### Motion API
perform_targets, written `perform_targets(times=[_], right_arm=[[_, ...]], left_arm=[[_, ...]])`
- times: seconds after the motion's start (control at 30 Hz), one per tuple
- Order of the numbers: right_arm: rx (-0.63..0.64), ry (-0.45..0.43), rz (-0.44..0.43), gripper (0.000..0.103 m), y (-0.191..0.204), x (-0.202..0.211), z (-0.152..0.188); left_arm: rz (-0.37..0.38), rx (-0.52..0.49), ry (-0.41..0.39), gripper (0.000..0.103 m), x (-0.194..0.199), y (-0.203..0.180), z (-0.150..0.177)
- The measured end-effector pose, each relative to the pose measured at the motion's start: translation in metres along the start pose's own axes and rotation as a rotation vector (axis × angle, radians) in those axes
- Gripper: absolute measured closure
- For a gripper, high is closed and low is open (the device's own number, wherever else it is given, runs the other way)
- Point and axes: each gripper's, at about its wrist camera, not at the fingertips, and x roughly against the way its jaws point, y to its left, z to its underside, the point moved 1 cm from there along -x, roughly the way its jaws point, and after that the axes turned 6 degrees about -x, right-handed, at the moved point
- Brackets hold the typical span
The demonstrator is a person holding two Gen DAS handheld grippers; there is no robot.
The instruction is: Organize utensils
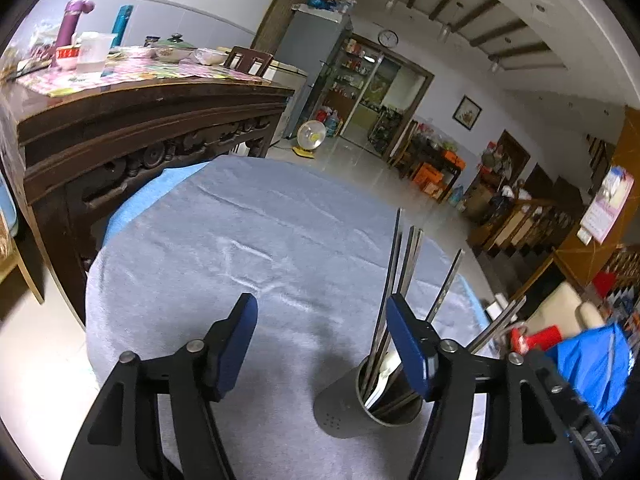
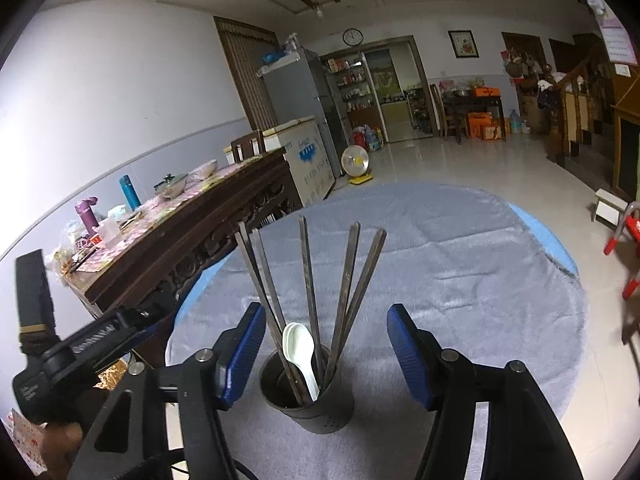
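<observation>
The round surface wears a fuzzy pale grey-lilac cloth [image 2: 460,280], plain and unpatterned, with a light blue underlayer [image 2: 548,236] showing at its edge. On it, the cylindrical utensil holder [image 2: 320,412] is matte dark grey-black, with a few small dots punched low on its wall. The long square-sectioned chopsticks [image 2: 344,280] in it are dark brown with a dull grey sheen; the glossy plastic spoon [image 2: 300,348] among them is white. Each gripper, left [image 1: 320,344] and right [image 2: 326,356], has black arms, ribbed deep blue pads [image 2: 404,352] and silver pivot pins. The carved wooden sideboard [image 1: 140,128] is dark reddish brown under a pink floral covering.
</observation>
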Motion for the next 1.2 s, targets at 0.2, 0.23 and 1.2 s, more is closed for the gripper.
perform_targets(times=[0.2,0.23,1.2], right_arm=[[0.057,0.026,0.008,0.025,0.004,0.013,0.006],[0.065,0.034,0.014,0.025,0.004,0.014,0.009],[0.112,0.128,0.172,0.009,0.001,0.008,0.042]], left_arm=[[-0.006,-0.114,0.052,0.029,-0.003,-0.017,0.004],[-0.007,-0.128,0.063,0.029,-0.004,-0.018,0.005],[-0.116,-0.285,0.054,0.002,0.008,-0.042,0.009]])
